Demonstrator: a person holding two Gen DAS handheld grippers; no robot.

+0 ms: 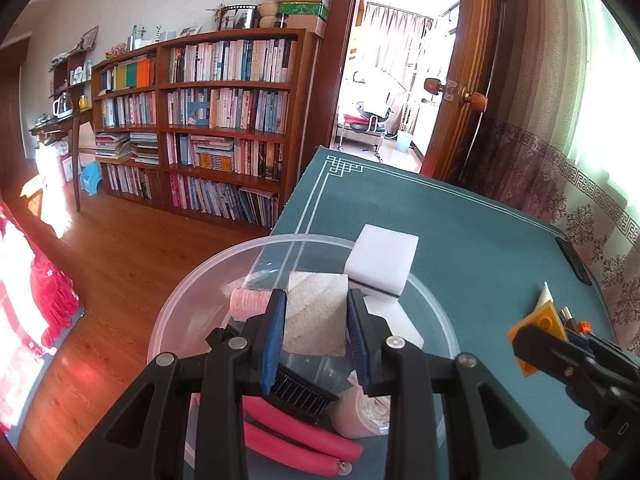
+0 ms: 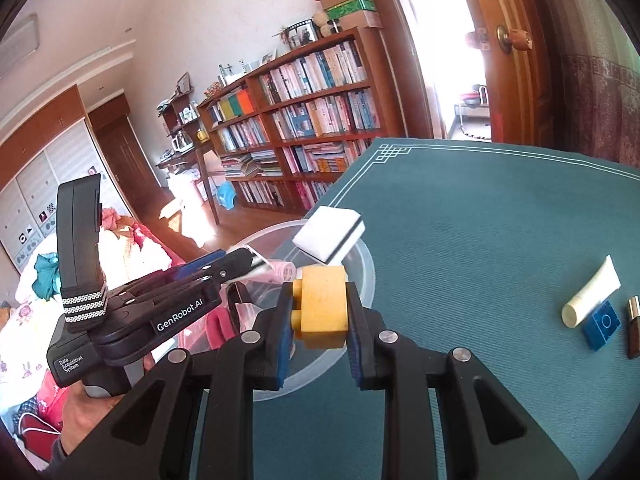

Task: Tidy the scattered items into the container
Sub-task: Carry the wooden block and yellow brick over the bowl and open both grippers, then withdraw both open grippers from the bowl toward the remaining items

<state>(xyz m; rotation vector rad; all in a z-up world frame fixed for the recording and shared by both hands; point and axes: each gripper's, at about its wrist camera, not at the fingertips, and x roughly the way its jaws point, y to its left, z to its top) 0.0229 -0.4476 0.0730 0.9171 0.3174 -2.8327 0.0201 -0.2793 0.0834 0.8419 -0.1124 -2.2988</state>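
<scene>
Two hand-held tongs work over a desk covered in a teal mat with a white line border. The left tongs are clamped on a pale, grainy square block, held above a clear round plastic bowl that sits at the desk's near-left edge. Inside the bowl lie a pink foam roller, a black comb-like piece, a beige roll of bandage and a small pale pink spool. A white sponge with a dark backing rests tilted on the bowl's far rim. The right tongs are clamped on a yellow toy brick, held just beside the bowl's right rim. Still on the mat, well to the right, lie a white tube, a blue toy brick touching the tube, and a small dark brown stick-shaped item just beside the brick. A tall wooden bookshelf lines the far wall.
</scene>
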